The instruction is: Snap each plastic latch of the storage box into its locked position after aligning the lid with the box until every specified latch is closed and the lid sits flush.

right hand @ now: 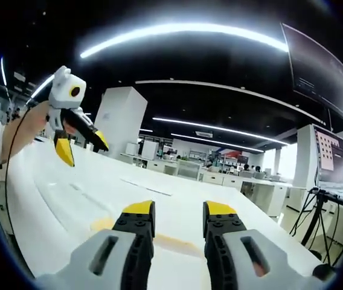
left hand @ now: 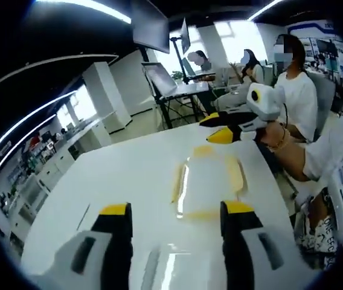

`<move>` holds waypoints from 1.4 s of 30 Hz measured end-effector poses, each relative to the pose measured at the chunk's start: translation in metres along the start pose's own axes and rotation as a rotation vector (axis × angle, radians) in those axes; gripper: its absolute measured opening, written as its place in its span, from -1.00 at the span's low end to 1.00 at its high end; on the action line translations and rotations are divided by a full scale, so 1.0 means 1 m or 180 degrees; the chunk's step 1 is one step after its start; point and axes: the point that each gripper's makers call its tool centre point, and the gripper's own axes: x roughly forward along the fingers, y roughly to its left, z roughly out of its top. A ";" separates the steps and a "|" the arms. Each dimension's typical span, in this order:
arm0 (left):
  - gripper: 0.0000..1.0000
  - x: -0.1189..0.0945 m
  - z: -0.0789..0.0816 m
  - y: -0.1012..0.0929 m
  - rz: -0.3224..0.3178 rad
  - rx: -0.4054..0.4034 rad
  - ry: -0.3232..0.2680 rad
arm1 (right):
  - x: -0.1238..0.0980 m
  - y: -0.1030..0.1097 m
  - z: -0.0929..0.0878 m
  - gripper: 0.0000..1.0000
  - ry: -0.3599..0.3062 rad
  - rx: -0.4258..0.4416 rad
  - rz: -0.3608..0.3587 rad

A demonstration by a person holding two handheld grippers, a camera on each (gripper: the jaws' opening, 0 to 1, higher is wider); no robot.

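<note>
While both grippers hover above the table, I log the following.
Left gripper (left hand: 176, 212): I see its yellow-tipped jaws spread wide at the bottom of the left gripper view, nothing between them. In the right gripper view it shows at upper left (right hand: 82, 147), jaws parted, in the air above the table.
Right gripper (right hand: 179, 210): jaws at bottom centre of its own view, a narrow gap between them, holding nothing. In the left gripper view it sits at upper right (left hand: 215, 128), above the far end of the box.
Storage box (left hand: 211, 181): clear, with yellowish edges, lying on the white table (left hand: 129, 175), centre of the left gripper view, just beyond my left jaws.
Lid: I cannot tell whether it sits flush; latches too blurred to read.
Person (left hand: 292, 90): seated at the table's far side, upper right of the left gripper view.
Monitor (right hand: 331, 160): right edge of the right gripper view, on a stand.
</note>
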 end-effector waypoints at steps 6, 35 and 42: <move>0.02 0.038 -0.002 -0.014 -0.0318 -0.0037 0.0192 | -0.003 -0.001 -0.002 -0.38 0.0022 0.0018 -0.0011; -0.46 0.071 -0.063 -0.046 -0.0813 -0.0181 0.1021 | 0.006 0.019 -0.056 -0.91 0.1012 0.0057 0.0455; -0.50 0.075 -0.065 -0.046 -0.0845 -0.0214 0.1031 | 0.009 0.023 -0.083 -1.00 0.1494 0.0072 0.0651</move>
